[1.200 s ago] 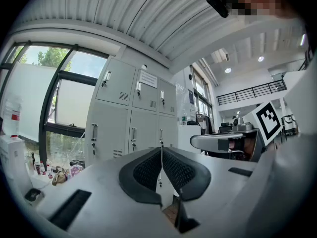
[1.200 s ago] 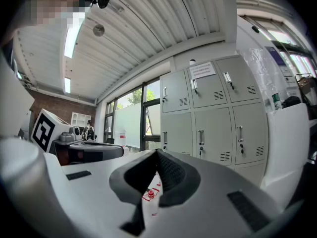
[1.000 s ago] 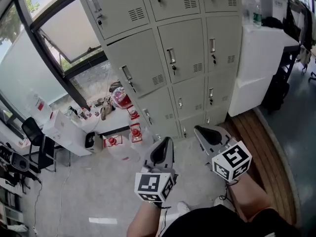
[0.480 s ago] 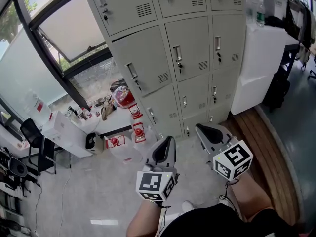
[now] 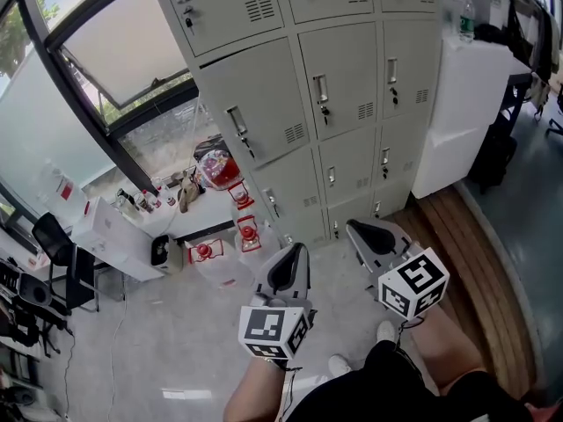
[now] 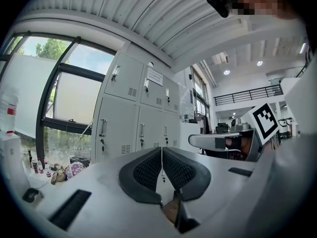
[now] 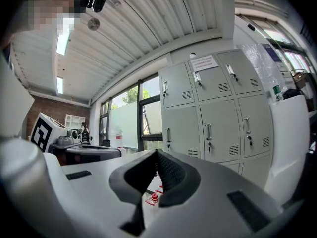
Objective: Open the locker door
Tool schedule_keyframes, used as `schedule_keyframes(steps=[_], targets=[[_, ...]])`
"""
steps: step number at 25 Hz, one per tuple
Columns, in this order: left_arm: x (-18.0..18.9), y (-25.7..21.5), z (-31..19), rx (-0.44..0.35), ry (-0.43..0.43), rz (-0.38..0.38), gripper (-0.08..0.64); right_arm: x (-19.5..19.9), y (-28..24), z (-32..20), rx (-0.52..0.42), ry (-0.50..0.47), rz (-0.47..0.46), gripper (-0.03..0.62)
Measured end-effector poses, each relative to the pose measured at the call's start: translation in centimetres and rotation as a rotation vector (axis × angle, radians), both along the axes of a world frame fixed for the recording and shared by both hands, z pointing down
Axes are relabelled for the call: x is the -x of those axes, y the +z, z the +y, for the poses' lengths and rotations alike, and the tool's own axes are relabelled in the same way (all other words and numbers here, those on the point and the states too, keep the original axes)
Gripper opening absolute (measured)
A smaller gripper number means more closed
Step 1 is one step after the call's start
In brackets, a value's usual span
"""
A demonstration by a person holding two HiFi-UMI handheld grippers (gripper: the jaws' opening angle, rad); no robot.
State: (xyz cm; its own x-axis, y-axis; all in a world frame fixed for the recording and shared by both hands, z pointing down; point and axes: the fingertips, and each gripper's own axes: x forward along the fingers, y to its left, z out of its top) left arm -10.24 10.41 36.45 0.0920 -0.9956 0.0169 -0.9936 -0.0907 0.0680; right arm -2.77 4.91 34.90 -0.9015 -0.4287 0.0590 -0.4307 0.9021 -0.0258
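Note:
The grey lockers (image 5: 343, 86) stand ahead with every door closed; each door has a metal handle (image 5: 322, 89) with a key under it. My left gripper (image 5: 295, 251) is held low in front of the body, well short of the lockers, jaws shut on nothing. My right gripper (image 5: 356, 229) is beside it, also shut and empty. The left gripper view shows its pads meeting (image 6: 162, 155), with the lockers (image 6: 141, 128) far beyond. The right gripper view shows the closed pads (image 7: 156, 157) and the locker doors (image 7: 218, 128) at a distance.
A white cabinet (image 5: 457, 121) with a bottle (image 5: 467, 18) on top stands right of the lockers. Red containers and clutter (image 5: 220, 172) lie at the lockers' left foot, by white boxes (image 5: 114, 231) and a black chair (image 5: 57, 244). A wooden floor strip (image 5: 466, 253) runs on the right.
The lockers have slid a little to the right in the head view and the person's feet have shifted. Both grippers stay shut in the same spot before the body.

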Motion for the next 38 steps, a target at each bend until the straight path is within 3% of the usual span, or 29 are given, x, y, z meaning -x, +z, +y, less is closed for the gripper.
schedule_keyframes(steps=[10,38], targets=[[0.8,0.6,-4.6,0.027,-0.018,-0.011,0.020,1.5,0.8,-5.4,0.033,-0.027,-0.009,0.054],[4.5,1.8,-27.0,0.057,-0.076,0.014,0.020,7.5,2.0,-29.1,0.064,-0.094,-0.002,0.054]])
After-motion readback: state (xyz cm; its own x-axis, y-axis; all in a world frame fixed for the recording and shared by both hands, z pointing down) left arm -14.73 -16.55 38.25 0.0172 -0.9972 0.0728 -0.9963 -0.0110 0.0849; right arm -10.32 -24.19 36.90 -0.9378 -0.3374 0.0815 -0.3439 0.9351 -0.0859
